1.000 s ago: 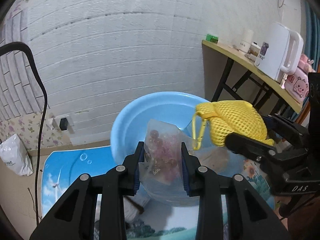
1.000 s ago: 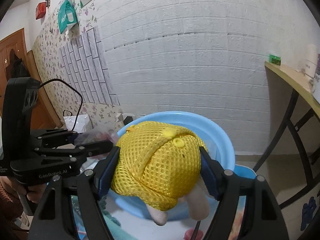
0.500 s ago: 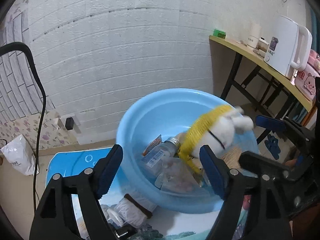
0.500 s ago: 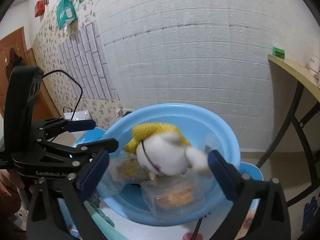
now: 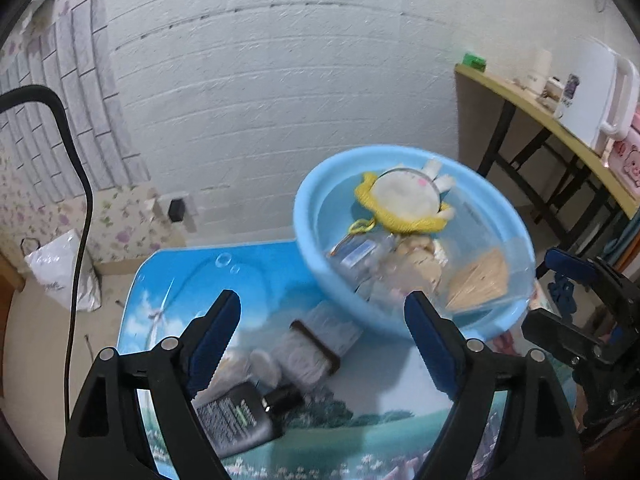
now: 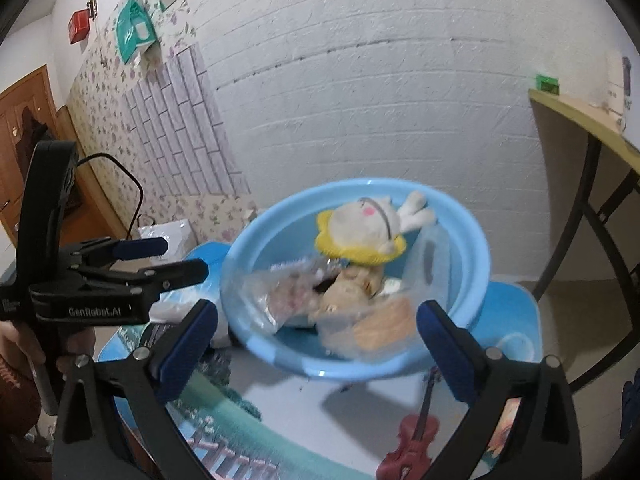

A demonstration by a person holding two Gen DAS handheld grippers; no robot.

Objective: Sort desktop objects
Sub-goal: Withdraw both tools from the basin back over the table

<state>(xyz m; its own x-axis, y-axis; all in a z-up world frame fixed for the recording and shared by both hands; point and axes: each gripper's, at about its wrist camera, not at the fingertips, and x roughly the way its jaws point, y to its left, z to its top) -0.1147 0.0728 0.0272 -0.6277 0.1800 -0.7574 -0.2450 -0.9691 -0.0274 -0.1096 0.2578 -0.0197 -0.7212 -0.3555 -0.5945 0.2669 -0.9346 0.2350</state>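
A light blue basin [image 5: 306, 220] [image 6: 474, 240] stands on the picture-printed tabletop. Inside it lie a white plush toy in yellow mesh [image 5: 404, 200] [image 6: 360, 228], a clear bag of beads [image 6: 280, 300], a small bottle [image 5: 356, 254] and a clear bag of wooden sticks [image 5: 480, 280] [image 6: 380, 328]. My left gripper [image 5: 322, 304] hangs before the basin's near rim; its jaws are opening with nothing between them. My right gripper [image 6: 318, 312] stands wide open and empty, also short of the basin. Each gripper shows at the edge of the other's view.
On the table left of the basin lie a black bottle [image 5: 240, 420], a brown-edged packet [image 5: 308, 356] and a round white pad. A red toy violin [image 6: 412, 440] lies near the front. A side table with a white kettle [image 5: 600, 92] stands at right; a white bag [image 5: 60, 276] sits on the floor.
The left gripper let go of the bead bag and the right let go of the yellow mesh plush; both now lie in the basin. Both grippers opened wide and drew back from it.
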